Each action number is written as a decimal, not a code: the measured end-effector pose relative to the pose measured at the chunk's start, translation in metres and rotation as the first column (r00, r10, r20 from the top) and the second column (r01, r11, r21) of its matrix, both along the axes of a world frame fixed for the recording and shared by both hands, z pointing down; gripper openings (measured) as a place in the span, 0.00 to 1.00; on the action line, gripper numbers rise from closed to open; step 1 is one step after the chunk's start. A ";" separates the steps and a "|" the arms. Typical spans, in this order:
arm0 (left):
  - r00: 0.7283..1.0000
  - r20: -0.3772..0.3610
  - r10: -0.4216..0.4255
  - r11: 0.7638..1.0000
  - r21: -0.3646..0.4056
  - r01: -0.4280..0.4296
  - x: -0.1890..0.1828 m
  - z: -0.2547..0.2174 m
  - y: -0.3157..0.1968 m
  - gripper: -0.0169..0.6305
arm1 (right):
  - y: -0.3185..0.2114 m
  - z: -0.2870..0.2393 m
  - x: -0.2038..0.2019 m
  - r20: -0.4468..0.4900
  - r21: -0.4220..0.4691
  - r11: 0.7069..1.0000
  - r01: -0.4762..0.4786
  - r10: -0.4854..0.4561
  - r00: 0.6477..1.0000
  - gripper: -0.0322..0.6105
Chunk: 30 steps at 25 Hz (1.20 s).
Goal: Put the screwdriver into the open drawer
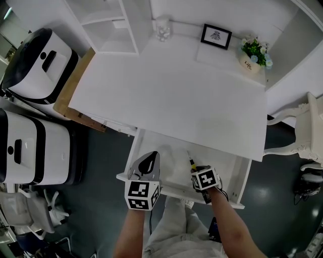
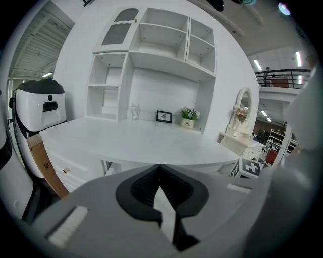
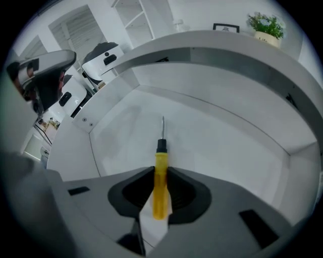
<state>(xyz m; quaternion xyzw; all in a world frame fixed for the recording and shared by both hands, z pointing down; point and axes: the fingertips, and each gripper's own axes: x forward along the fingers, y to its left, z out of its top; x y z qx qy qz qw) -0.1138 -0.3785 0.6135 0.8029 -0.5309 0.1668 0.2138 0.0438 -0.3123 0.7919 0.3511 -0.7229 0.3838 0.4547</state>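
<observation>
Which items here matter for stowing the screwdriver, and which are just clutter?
Job:
- screwdriver, clamped in the right gripper
- open drawer under it

Lying about:
- picture frame, potted plant and glass jar on the desk top
- white machines beside the desk

White bench (image 1: 171, 95) stands against a white wall (image 1: 227, 12). Shelf unit (image 1: 108, 25) at rear left. Dark grey floor (image 1: 101, 166).

Open drawer (image 3: 222, 146) floor bare ahead, desk top (image 1: 176, 95) overhanging its back, side walls (image 3: 70, 151) hemming it
</observation>
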 end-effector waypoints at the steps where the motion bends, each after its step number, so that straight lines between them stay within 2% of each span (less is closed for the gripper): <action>1: 1.000 -0.001 0.000 1.000 -0.002 0.000 0.000 0.001 -0.001 0.04 | -0.001 0.001 0.000 -0.004 0.000 1.000 0.000 0.000 1.000 0.18; 9: 1.000 -0.013 0.018 1.000 -0.003 -0.018 0.004 0.001 0.001 0.04 | -0.001 0.001 0.000 -0.058 -0.005 1.000 -0.024 0.024 0.998 0.19; 11: 1.000 -0.014 0.021 1.000 0.004 -0.021 0.004 -0.003 0.002 0.04 | -0.003 -0.004 -0.001 -0.059 0.013 1.000 -0.014 0.015 0.998 0.21; 16: 1.000 -0.018 0.012 1.000 0.024 -0.011 0.002 -0.015 0.006 0.04 | -0.002 -0.017 0.008 -0.059 0.024 0.998 -0.061 0.062 0.996 0.29; 30: 1.000 -0.029 -0.009 0.995 0.096 0.012 0.007 -0.055 0.022 0.04 | -0.003 -0.071 0.021 -0.038 0.139 0.985 -0.104 0.110 0.993 0.29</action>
